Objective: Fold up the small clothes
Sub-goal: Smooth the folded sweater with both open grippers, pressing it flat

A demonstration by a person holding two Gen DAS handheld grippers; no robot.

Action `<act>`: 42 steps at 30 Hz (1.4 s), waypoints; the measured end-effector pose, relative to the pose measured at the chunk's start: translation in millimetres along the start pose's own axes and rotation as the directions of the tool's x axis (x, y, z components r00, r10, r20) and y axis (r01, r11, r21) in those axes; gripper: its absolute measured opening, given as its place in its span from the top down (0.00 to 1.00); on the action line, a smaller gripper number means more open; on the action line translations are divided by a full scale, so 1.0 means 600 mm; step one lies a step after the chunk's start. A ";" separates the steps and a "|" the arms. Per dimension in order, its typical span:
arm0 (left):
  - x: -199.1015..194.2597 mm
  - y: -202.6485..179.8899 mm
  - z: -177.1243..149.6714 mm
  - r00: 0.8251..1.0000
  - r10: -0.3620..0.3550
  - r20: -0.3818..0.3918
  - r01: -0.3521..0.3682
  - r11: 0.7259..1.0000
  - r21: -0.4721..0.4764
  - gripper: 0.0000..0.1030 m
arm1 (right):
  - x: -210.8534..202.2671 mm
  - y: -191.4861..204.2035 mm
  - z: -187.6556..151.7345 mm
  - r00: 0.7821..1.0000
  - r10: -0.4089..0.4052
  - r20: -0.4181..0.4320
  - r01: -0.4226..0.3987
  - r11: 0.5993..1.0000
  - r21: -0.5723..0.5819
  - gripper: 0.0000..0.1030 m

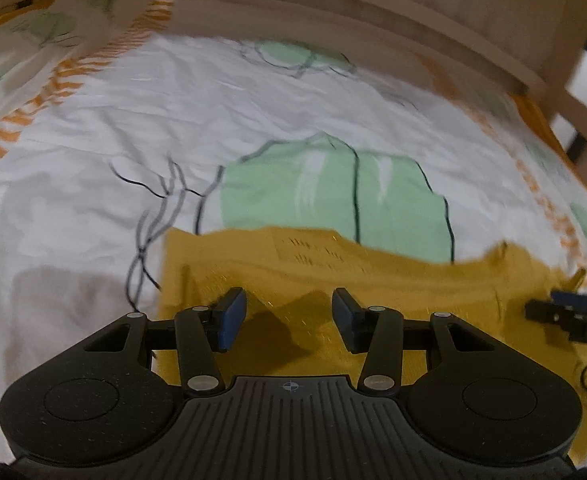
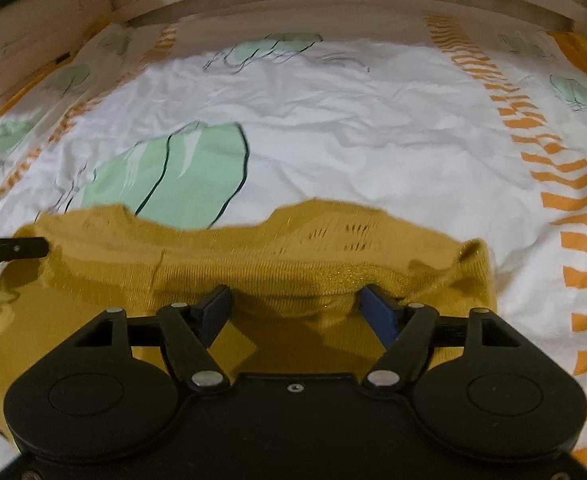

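A mustard-yellow knit garment (image 1: 333, 276) lies folded on the bed, its far edge across the lower middle of the left wrist view. My left gripper (image 1: 289, 316) is open and empty just above its left part. In the right wrist view the garment (image 2: 277, 252) spreads across the lower frame, a ribbed band running across it. My right gripper (image 2: 293, 304) is open over the garment's near part, fingertips close to the ribbed band. The right gripper's tip shows at the right edge of the left wrist view (image 1: 569, 312); the left gripper's tip shows at the left edge of the right wrist view (image 2: 9, 250).
The bed is covered by a white sheet (image 2: 353, 128) with green leaf prints (image 1: 325, 196) and orange striped bands (image 2: 565, 184). A wooden bed frame (image 1: 333, 8) runs along the far side. A wooden rail (image 1: 573, 96) stands at the far right.
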State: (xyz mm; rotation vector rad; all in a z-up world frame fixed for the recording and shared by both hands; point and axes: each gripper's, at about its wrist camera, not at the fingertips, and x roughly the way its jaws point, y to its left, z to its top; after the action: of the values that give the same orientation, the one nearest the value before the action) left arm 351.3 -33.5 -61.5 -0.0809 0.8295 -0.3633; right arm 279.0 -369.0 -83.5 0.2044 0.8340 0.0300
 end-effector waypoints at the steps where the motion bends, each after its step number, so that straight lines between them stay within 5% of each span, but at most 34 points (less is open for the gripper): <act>1: -0.002 0.004 0.004 1.000 -0.002 0.005 0.002 1.000 -0.013 0.56 | 0.003 -0.002 0.006 1.000 -0.012 0.002 0.012 1.000 0.009 0.26; 8: -0.012 0.013 0.014 1.000 0.020 -0.016 -0.020 0.999 -0.034 0.55 | 0.000 -0.021 0.029 0.998 -0.042 0.036 0.038 0.994 0.102 0.26; 16: -0.017 0.022 0.012 0.998 0.037 -0.058 -0.040 0.998 -0.052 0.55 | -0.047 0.038 -0.010 1.000 -0.006 0.022 0.007 0.999 -0.052 0.19; 25: -0.030 0.032 0.012 0.997 0.037 -0.067 -0.040 0.998 -0.047 0.55 | 0.013 0.104 -0.019 0.998 -0.044 -0.040 0.036 0.984 -0.175 0.15; 34: -0.035 0.028 0.014 0.997 0.016 -0.079 -0.018 1.000 -0.021 0.55 | 0.069 0.086 0.067 0.998 -0.061 -0.003 0.061 0.998 0.005 0.16; 42: -0.019 0.021 0.003 0.992 0.001 -0.129 0.001 1.000 0.017 0.54 | 0.014 0.058 0.034 1.000 -0.006 0.008 0.006 1.000 0.030 0.16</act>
State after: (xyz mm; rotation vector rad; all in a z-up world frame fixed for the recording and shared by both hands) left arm 349.1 -18.2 -54.8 -0.0415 0.9540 -0.3783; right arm 302.0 -337.4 -69.7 0.2303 0.8274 0.0111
